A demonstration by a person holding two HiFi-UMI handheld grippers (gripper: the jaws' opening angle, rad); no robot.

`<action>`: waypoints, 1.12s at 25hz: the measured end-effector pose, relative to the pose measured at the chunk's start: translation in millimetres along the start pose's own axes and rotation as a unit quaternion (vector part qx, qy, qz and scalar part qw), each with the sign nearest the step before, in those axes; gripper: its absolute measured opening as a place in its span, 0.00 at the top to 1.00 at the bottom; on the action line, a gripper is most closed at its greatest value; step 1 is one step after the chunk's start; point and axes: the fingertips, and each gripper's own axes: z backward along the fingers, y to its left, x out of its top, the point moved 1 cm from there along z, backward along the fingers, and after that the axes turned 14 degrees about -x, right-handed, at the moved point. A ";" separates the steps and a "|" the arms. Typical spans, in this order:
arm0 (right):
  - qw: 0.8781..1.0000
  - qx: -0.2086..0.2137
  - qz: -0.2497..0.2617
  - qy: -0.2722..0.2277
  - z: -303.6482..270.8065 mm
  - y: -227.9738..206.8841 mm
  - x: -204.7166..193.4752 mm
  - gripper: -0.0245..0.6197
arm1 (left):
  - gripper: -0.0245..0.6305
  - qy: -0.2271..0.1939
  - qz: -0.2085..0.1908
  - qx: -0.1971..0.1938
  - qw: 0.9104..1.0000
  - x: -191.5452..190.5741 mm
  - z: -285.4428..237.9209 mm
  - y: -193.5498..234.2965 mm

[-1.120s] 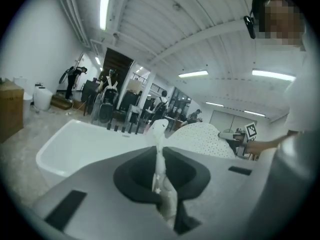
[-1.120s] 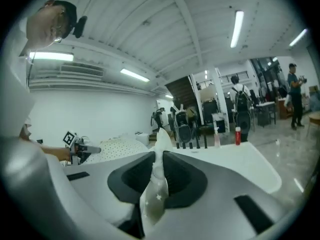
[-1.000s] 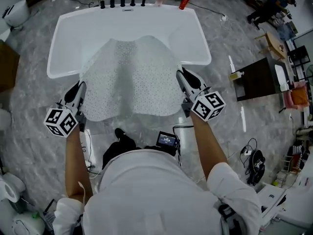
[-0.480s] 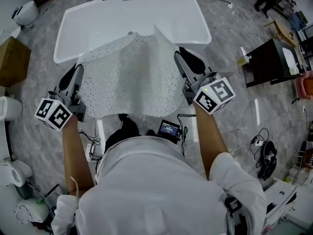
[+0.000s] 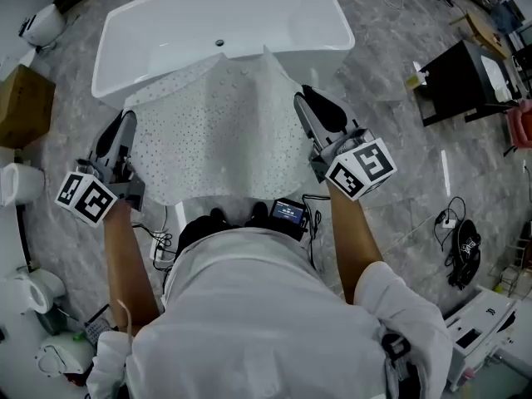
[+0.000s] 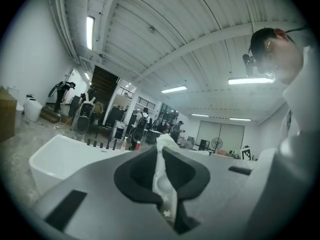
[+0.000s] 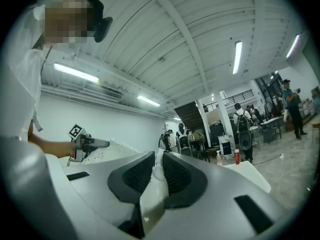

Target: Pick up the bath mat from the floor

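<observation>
The bath mat (image 5: 220, 131), white with small dark dots, hangs spread between my two grippers, off the floor, in front of the white bathtub (image 5: 166, 23). Its far edge reaches the tub's near rim. My left gripper (image 5: 116, 131) is shut on the mat's left edge. In the left gripper view a fold of mat (image 6: 163, 176) is pinched between the dark pads (image 6: 137, 171). My right gripper (image 5: 309, 106) is shut on the right edge. There, too, a strip of mat (image 7: 150, 204) sits between the pads (image 7: 180, 176). The right gripper view also shows the left gripper (image 7: 92, 143) across the mat.
A cardboard box (image 5: 25, 102) and a white toilet (image 5: 17, 181) stand at the left. A black side table (image 5: 461, 77) is at the right, with cables and a dark bag (image 5: 461, 256) on the marble floor. People stand far off in the hall (image 7: 242, 126).
Both grippers have drawn back from the tub with the mat. The mat's far edge has slid out of the tub to its near rim. The jaws stayed shut.
</observation>
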 end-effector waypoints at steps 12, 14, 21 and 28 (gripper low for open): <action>0.999 -0.044 -0.014 -0.002 38.5 62.9 -3.1 0.85 | 0.91 -0.036 -0.001 -0.039 0.999 -7.0 63.1 -14.2; 0.999 -0.043 -0.009 0.001 40.3 84.5 -5.0 0.85 | 0.91 -0.041 0.006 -0.039 0.998 -8.1 84.1 -12.0; 0.999 -0.037 0.008 0.016 36.6 162.1 -21.1 0.85 | 0.91 -0.050 0.015 -0.031 0.998 -15.3 161.8 3.5; 0.999 -0.042 0.007 0.024 47.7 200.6 -44.0 0.85 | 0.91 -0.034 0.020 -0.015 0.999 -40.3 203.9 6.4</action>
